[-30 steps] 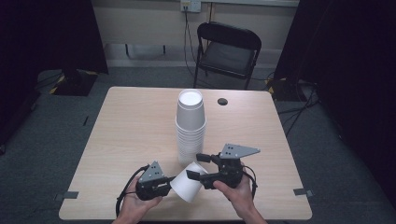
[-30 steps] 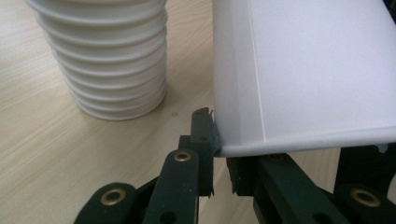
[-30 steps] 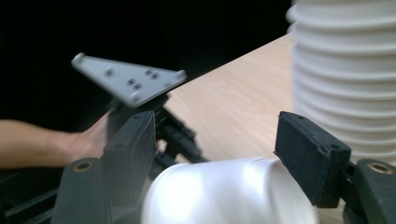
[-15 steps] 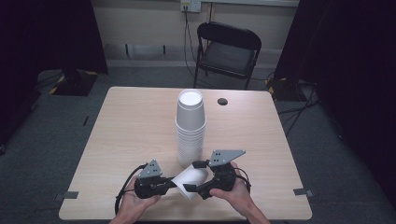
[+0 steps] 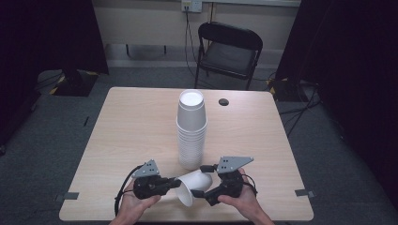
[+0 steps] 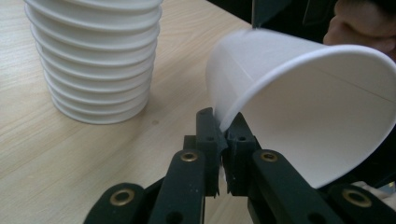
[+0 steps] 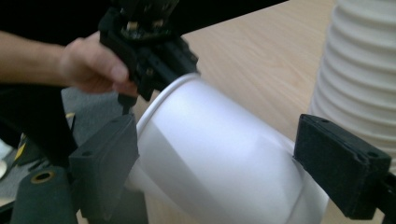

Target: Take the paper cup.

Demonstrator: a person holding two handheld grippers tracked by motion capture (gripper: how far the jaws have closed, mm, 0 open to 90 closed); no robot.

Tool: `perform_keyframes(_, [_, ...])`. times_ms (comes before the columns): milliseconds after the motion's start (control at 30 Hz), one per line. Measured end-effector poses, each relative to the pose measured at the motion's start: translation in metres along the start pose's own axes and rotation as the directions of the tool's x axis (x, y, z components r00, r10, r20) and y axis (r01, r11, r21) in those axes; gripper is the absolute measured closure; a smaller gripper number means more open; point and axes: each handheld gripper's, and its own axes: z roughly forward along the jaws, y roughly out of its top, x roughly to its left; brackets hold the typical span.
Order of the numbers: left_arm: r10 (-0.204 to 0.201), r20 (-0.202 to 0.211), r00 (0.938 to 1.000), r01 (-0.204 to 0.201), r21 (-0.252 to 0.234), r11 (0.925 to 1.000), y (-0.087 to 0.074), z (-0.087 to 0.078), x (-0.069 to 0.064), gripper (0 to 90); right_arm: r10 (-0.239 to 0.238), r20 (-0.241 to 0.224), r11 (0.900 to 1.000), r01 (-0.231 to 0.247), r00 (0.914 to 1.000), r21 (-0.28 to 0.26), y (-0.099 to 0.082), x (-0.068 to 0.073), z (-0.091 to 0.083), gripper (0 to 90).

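Note:
A single white paper cup (image 5: pixel 196 183) lies tilted on its side between my two grippers, near the table's front edge. My left gripper (image 5: pixel 179 184) pinches the cup's rim (image 6: pixel 223 135); its jaws have just closed a little further on that rim. The cup's open mouth (image 6: pixel 327 121) faces the left gripper view. My right gripper (image 5: pixel 202 182) straddles the cup's body (image 7: pixel 215 154), one pad (image 7: pixel 107 163) against the wall near the rim and the other pad (image 7: pixel 341 168) at the base end. A tall stack of white cups (image 5: pixel 191 131) stands upside down just behind.
The wooden table (image 5: pixel 131 126) carries a small black round thing (image 5: pixel 223 101) at its far side. A black folding chair (image 5: pixel 230 47) stands beyond the table. The cup stack (image 6: pixel 98 56) (image 7: pixel 359 70) is close beside both grippers.
My right gripper has sunk toward the table with the cup, which now lies lower and more level. The left gripper has kept its place at the rim.

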Motion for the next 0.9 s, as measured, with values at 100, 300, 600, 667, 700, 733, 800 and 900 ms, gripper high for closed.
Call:
perform_keyframes(100, [-0.021, 0.008, 0.9998, 0.021, -0.012, 0.9997, 0.001, -0.003, 0.000, 87.1, -0.022, -0.012, 0.9998, 0.022, 0.9997, 0.006, -0.004, 0.000, -0.002, 13.5])
perform_keyframes(300, [-0.066, 0.014, 0.9977, 0.066, -0.011, 0.9977, 0.001, -0.006, 0.003, 87.2, -0.060, -0.015, 0.9974, 0.060, 0.9981, 0.040, -0.011, 0.001, 0.001, 12.8])
perform_keyframes(600, [-0.145, 0.027, 0.9890, 0.146, -0.031, 0.9888, 0.003, -0.013, 0.010, 87.1, -0.139, 0.021, 0.9844, 0.136, 0.9901, 0.112, -0.015, 0.010, 0.015, 11.3])
perform_keyframes(667, [-0.148, 0.031, 0.9884, 0.149, -0.029, 0.9884, 0.003, -0.013, 0.009, 87.0, -0.178, 0.040, 0.9762, 0.172, 0.9832, 0.133, -0.016, 0.014, 0.018, 10.3])
perform_keyframes(700, [-0.153, 0.030, 0.9877, 0.154, -0.031, 0.9875, 0.003, -0.013, 0.008, 87.0, -0.191, 0.042, 0.9726, 0.183, 0.9808, 0.143, -0.016, 0.014, 0.019, 10.2])
perform_keyframes(733, [-0.158, 0.036, 0.9868, 0.159, -0.028, 0.9869, 0.003, -0.012, 0.007, 87.0, -0.207, 0.049, 0.9689, 0.198, 0.9772, 0.149, -0.016, 0.015, 0.020, 9.9])
perform_keyframes(800, [-0.168, 0.040, 0.9849, 0.169, -0.025, 0.9853, 0.003, -0.012, 0.008, 86.8, -0.207, 0.037, 0.9669, 0.199, 0.9776, 0.160, -0.016, 0.015, 0.022, 9.2])
perform_keyframes(900, [-0.189, 0.060, 0.9800, 0.191, -0.021, 0.9814, 0.002, -0.011, 0.008, 86.8, -0.241, 0.041, 0.9566, 0.230, 0.9697, 0.179, -0.017, 0.018, 0.025, 9.3])
